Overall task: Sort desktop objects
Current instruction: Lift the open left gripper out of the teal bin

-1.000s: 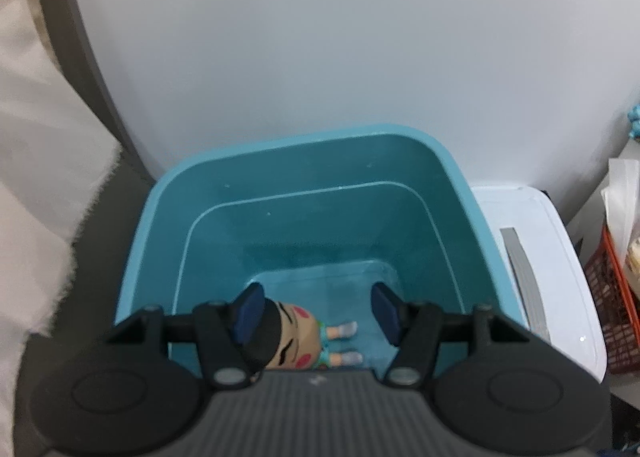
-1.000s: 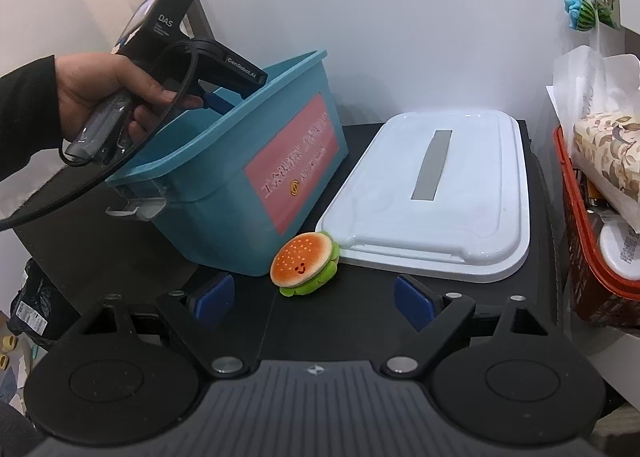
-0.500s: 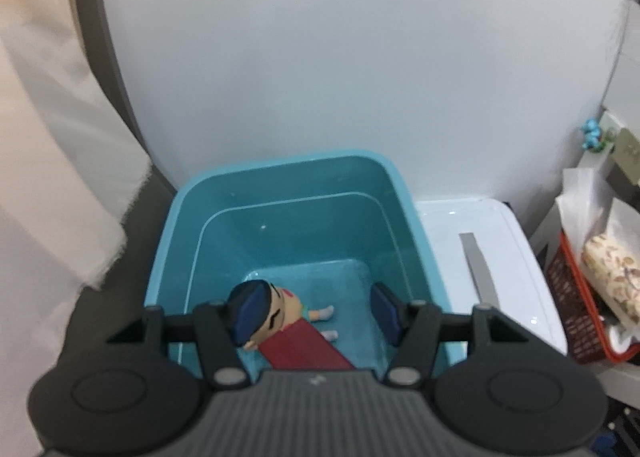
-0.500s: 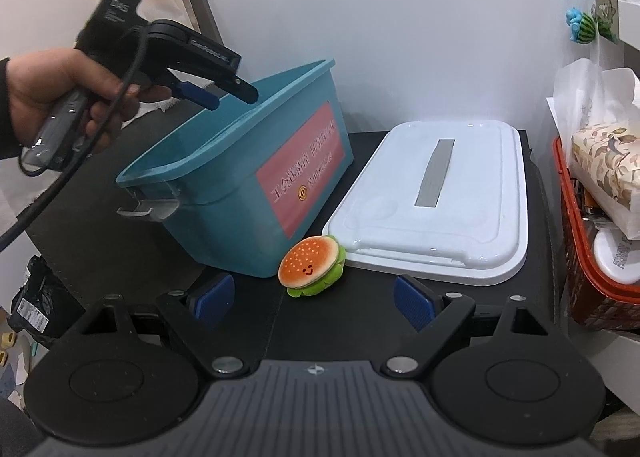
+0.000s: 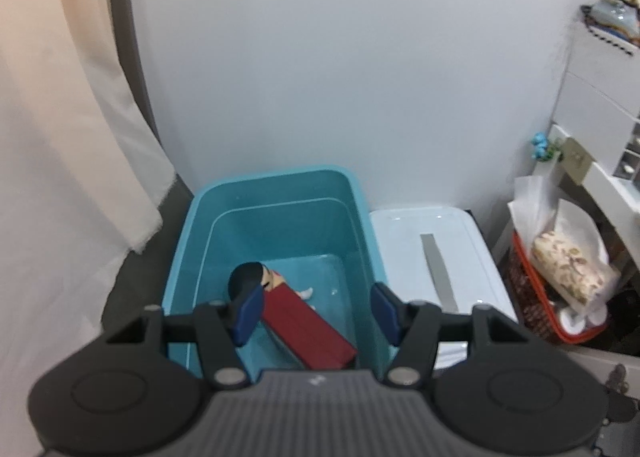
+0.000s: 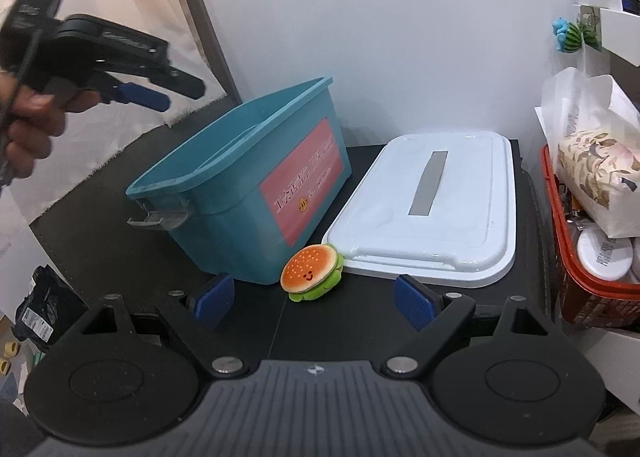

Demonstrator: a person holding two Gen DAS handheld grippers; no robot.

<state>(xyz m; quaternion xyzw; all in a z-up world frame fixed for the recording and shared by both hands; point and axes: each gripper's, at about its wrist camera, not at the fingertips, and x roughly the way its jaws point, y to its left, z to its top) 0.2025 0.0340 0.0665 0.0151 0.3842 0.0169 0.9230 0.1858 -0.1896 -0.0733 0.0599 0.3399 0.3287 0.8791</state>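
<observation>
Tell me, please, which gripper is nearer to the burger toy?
Right. The right gripper sits open just in front of the burger toy; the left gripper hangs open above the teal bin, well away.

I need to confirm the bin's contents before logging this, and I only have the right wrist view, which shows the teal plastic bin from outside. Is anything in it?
Observer: Yes. The left wrist view looks down into the teal plastic bin; a small cartoon figurine with black hair lies on its floor.
Operator: Only that?
Observer: No, a dark red rectangular box lies slanted beside the figurine, one end close to its head.
Operator: Is the left gripper holding either one?
Observer: No. The left gripper is above the bin with its jaws apart and nothing between the pads.
</observation>
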